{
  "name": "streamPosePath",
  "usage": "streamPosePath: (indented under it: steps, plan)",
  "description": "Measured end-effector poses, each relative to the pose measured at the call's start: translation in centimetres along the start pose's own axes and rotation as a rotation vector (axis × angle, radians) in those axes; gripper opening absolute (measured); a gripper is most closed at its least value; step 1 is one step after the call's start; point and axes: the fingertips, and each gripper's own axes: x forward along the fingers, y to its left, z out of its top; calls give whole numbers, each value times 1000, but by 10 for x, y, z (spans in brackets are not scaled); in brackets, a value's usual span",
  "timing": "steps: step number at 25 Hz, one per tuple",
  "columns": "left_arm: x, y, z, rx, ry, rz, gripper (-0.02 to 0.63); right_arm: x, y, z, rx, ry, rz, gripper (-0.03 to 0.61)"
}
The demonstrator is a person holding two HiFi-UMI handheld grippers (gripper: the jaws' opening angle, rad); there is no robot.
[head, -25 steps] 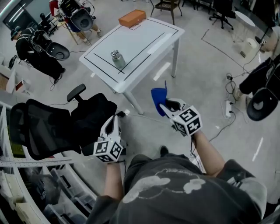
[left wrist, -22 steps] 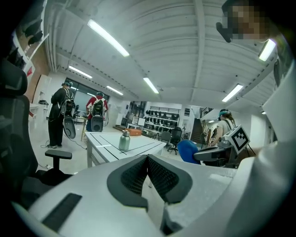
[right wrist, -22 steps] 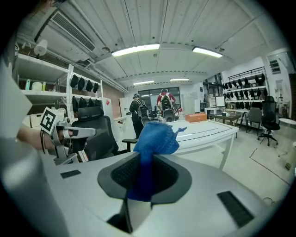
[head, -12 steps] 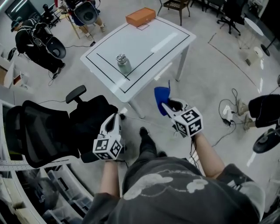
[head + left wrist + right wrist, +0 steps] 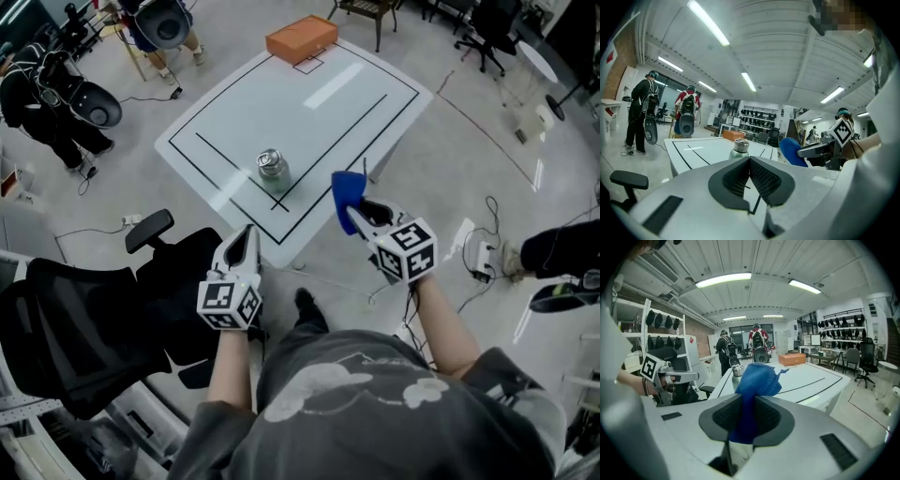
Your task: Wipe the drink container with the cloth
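Right tongs point(image 5: 351, 216) clamped on crumpled blue cloth point(image 5: 344, 191), left tongs point(image 5: 248, 234) closed, empty, round metal drink container point(image 5: 273, 168)

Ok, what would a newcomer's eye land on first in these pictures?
The blue cloth, clamped in the right gripper, stands out by the near edge of the white table. On the table a metal bottle stands alone beside the black lines, with an orange box at the far edge. The left gripper is shut and empty, next to a black chair.
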Motion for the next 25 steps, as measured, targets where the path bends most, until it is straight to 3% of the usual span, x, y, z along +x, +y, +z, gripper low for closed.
streamPosePath:
  steps: [8,11,12,19,25]
  plan:
    - [53,24,5,28,33,-129,19,43,-14,22,27,28,-62,74]
    - [70,26,0,33,67,-182,216,52,-14,25,36,39,-70,74]
    - [74,27,-1,37,74,-187,237,54,-14,25,35,45,-71,75]
    - [103,22,7,83,83,-151,330,63,-24,36,42,42,-59,75]
    - [126,21,3,132,131,-75,333,91,-34,45,32,49,23,75]
